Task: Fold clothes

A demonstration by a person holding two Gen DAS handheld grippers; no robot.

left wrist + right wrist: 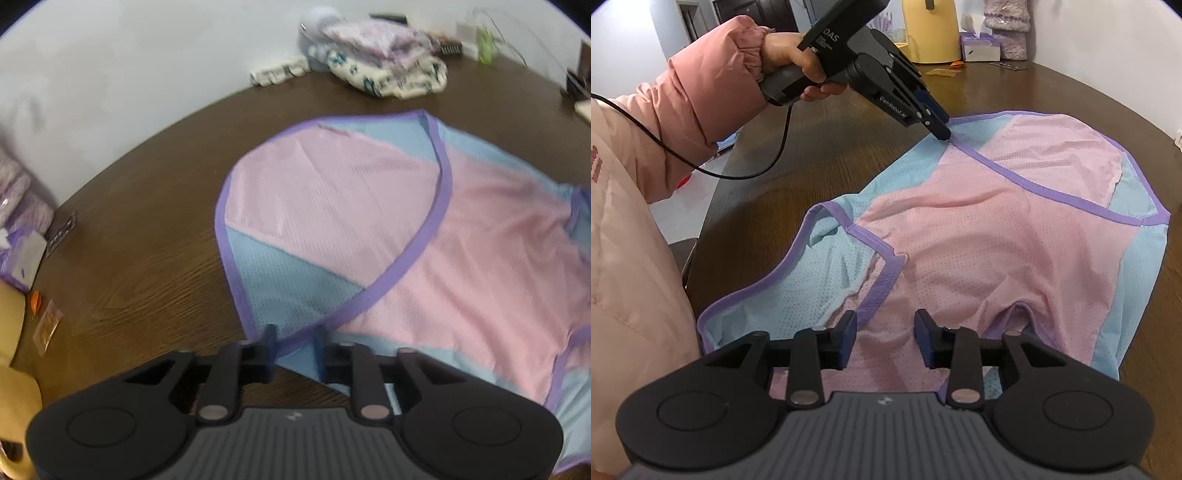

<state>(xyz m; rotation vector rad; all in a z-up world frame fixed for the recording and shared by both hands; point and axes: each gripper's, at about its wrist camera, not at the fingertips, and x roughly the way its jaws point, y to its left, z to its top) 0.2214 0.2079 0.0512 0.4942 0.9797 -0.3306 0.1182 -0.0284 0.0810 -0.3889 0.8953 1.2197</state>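
Pink-and-blue mesh garment (979, 236) lies mid-desk (147, 266), one flap already folded over; more folds remain. Left gripper (942, 127) fingers are clenched on its purple hem; right gripper (885, 332) fingers hang released above it.

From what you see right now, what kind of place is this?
Probably a room in a home: a dark wooden table, a tissue box by the wall, and a pile of patterned clothes beyond the mesh garment.
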